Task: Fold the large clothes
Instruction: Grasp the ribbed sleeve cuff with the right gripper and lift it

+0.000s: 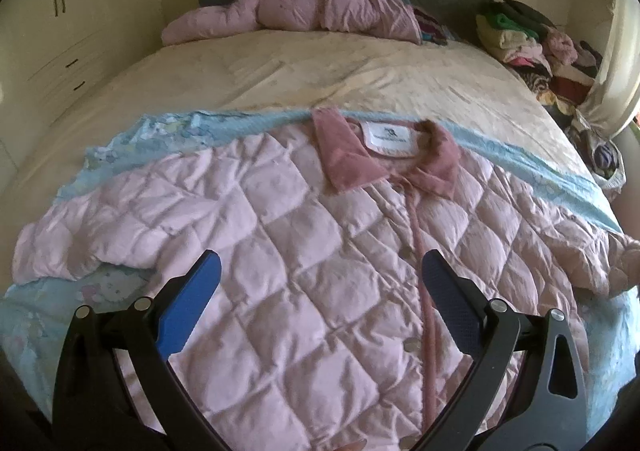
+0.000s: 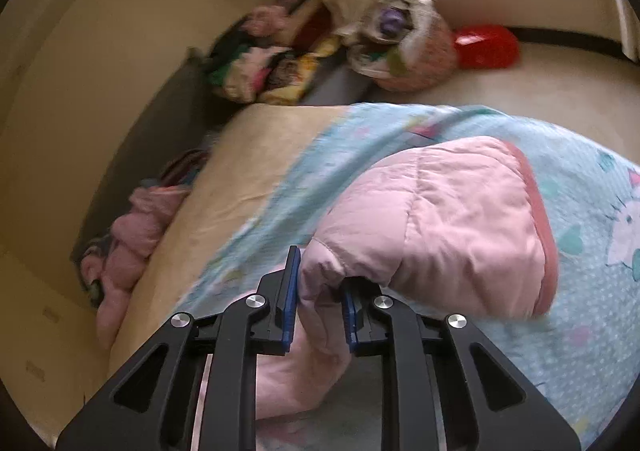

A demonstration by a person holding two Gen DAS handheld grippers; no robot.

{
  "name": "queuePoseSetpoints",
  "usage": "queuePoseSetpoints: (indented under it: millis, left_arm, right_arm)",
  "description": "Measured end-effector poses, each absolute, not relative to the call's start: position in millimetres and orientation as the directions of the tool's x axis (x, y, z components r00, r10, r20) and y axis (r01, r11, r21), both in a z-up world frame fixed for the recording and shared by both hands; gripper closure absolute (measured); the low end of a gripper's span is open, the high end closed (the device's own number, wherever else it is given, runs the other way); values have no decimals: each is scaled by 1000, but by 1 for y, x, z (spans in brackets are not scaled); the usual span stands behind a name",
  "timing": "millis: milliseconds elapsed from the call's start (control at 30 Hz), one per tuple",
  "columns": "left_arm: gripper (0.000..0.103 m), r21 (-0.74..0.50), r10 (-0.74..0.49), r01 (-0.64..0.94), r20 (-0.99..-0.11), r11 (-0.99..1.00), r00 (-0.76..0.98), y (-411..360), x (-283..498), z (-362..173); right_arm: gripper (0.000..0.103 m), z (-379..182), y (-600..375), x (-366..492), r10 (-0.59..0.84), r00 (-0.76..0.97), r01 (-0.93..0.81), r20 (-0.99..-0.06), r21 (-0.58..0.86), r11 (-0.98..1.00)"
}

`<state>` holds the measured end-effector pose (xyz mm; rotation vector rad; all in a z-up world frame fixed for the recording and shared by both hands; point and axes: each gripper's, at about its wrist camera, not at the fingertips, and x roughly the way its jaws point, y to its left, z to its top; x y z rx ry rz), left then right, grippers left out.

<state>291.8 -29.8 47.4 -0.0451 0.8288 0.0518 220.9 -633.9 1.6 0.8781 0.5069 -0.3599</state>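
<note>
A pink quilted jacket (image 1: 304, 235) with a darker pink collar (image 1: 344, 159) lies front-up on a light blue printed blanket (image 1: 168, 131) across the bed. My left gripper (image 1: 320, 263) hovers open above the jacket's chest, its blue pads wide apart and nothing between them. In the right wrist view my right gripper (image 2: 320, 283) is shut on a bunched part of the jacket's sleeve (image 2: 440, 227), and the sleeve's cuff end, with darker pink trim (image 2: 540, 219), hangs over the blanket (image 2: 580, 179).
A second pink quilted garment (image 1: 288, 11) lies crumpled at the headboard. Piles of mixed clothes (image 1: 532, 47) sit at the bed's far right corner. Cream wardrobe doors (image 1: 80, 3) stand on the left. A stuffed bag (image 2: 400, 47) and a red object (image 2: 486, 45) lie on the floor.
</note>
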Motion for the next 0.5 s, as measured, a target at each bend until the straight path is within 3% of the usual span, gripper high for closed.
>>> queuePoseSetpoints:
  millis: [333, 500]
  left_arm:
    - [9, -65, 25, -105, -726, 992, 687, 12, 287, 78]
    - [9, -99, 4, -108, -719, 989, 695, 29, 285, 91]
  right_arm:
    - [87, 93, -547, 246, 67, 917, 199, -394, 596, 778]
    - [87, 120, -499, 261, 155, 921, 88, -358, 577, 812]
